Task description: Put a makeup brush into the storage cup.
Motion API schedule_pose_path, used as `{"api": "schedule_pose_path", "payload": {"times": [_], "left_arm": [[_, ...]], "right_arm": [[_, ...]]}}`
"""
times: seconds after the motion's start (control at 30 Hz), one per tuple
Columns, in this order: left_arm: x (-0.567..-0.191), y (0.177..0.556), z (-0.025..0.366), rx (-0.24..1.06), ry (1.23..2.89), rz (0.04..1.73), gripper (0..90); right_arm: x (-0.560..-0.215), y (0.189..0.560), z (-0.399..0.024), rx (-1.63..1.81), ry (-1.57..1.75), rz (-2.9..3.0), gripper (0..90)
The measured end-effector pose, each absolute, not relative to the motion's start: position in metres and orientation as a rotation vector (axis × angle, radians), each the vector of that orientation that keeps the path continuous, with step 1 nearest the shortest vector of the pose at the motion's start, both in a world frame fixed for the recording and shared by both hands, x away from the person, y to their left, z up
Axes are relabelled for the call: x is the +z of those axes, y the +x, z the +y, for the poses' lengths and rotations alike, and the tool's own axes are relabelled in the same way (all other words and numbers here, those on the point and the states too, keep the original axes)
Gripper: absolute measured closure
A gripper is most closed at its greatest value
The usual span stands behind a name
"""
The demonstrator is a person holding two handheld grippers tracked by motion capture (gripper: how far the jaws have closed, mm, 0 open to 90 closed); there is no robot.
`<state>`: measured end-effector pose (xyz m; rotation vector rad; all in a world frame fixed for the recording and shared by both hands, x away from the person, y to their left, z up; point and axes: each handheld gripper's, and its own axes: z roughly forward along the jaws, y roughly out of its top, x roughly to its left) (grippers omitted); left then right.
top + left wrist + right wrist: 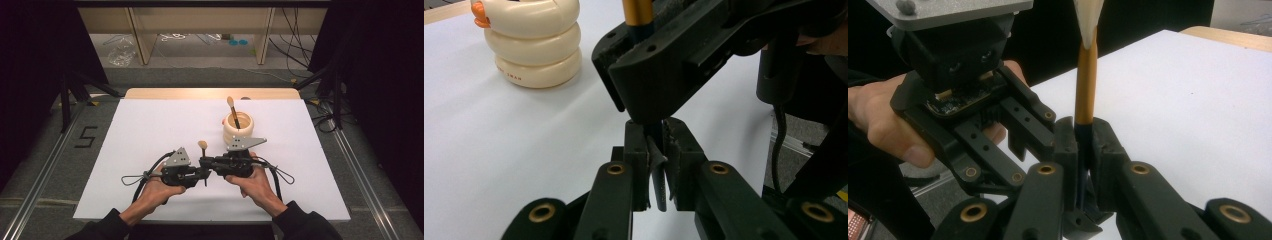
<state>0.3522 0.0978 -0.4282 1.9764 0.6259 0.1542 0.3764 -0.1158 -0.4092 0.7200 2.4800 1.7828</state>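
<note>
Together, the two grippers meet nose to nose on the white table [150, 130], just in front of the cream ringed holder [238, 129], on the person's side of it. Between them stands a brush [202, 150] with a gold ferrule, a dark handle and a pale tuft, upright with the tuft on top.

The left gripper [202, 175] has its jaws pressed together on the low end of the brush's dark handle; in the left gripper view that handle [658, 170] sits pinched between the pads, with the other gripper's black body crossing just above. The right gripper [204, 162] has its jaws closed on the handle too, gripping just below the gold ferrule [1085, 80] in the right gripper view, so both tools pinch the same brush at once.

A second brush [233, 112] leans inside the holder, its tuft pointing up and away from the person. In the left gripper view the holder [536, 42] shows an orange beak-like bit at its upper edge. Each hand [155, 192] wraps its gripper from behind, on the side away from the holder.
</note>
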Motion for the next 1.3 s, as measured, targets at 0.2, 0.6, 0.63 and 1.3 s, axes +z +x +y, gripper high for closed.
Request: {"api": "schedule_pose_path", "payload": {"times": [0.2,0.6,0.63,1.3], "left_arm": [[-0.4284,0.3527,0.0973,0.154,1.982,0.609,80.5],[-0.4290,0.3522,0.0963,0.143,1.983,0.614,79.6],[-0.4290,0.3524,0.0964,0.140,1.983,0.611,79.6],[-0.4296,0.3523,0.0937,0.143,1.978,0.612,72.9]], "right_arm": [[-0.4102,0.3765,-0.1148,1.802,0.722,2.487,84.3],[-0.4110,0.3762,-0.1140,1.800,0.724,2.489,84.3],[-0.4110,0.3762,-0.1140,1.798,0.725,2.487,84.3],[-0.4114,0.3763,-0.1143,1.801,0.723,2.488,84.3]]}}
